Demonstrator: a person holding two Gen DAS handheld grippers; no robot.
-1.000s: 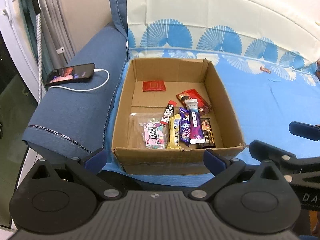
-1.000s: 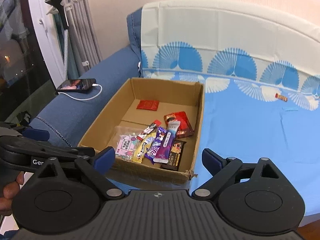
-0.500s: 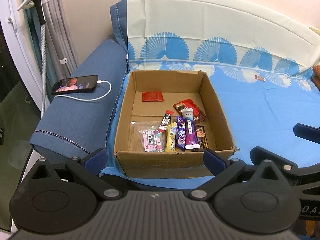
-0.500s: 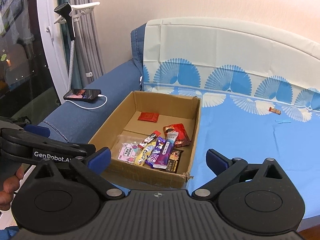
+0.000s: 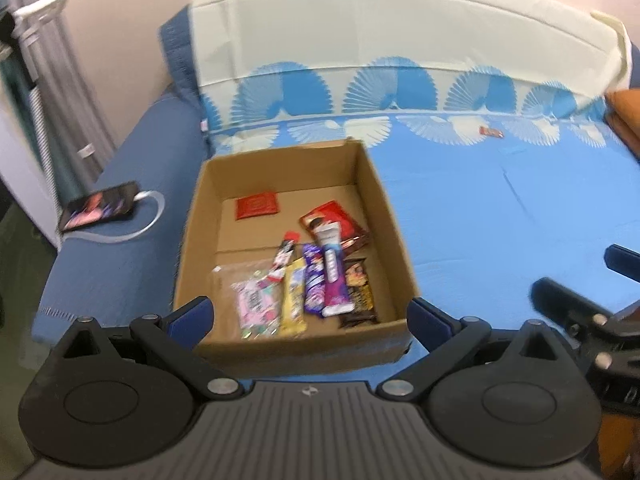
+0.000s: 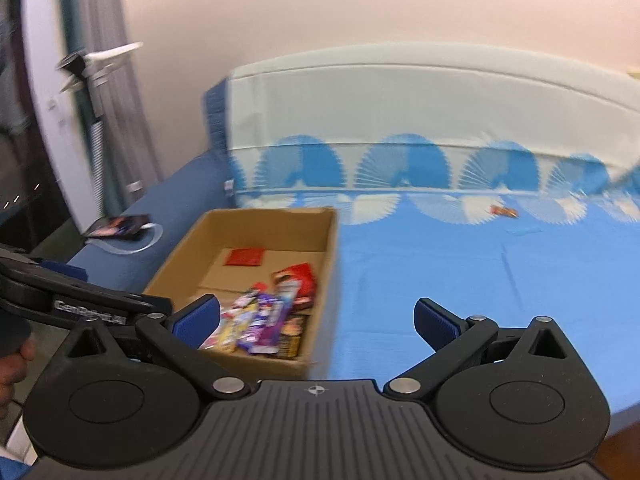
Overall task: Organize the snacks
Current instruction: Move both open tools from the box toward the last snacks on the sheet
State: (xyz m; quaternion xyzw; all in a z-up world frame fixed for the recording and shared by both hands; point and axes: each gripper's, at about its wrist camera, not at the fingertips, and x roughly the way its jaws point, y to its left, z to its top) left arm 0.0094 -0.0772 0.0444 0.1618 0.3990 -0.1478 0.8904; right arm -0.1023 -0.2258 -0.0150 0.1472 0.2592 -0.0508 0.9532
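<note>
An open cardboard box [image 5: 384, 216] sits on the blue sofa seat; it also shows in the right wrist view [image 6: 324, 256]. Inside lie several snack packets [image 5: 316, 280], a red flat packet [image 5: 256, 205] at the back and a red-brown pack [image 5: 336, 220]. One small red snack [image 5: 491, 132] lies alone on the sheet near the backrest, also in the right wrist view [image 6: 505, 211]. My left gripper [image 5: 308, 314] is open and empty, held before the box's near wall. My right gripper [image 6: 316, 318] is open and empty, right of the box.
A phone [image 5: 100, 206] on a white cable lies on the sofa's left armrest. A white stand [image 6: 96, 60] and curtains are at the far left. An orange cushion [image 5: 624, 112] is at the right. The blue sheet [image 5: 500, 220] spreads right of the box.
Both grippers have pulled back and up from the box, so it looks smaller and farther. The views have swung and are blurred. Both stay open.
</note>
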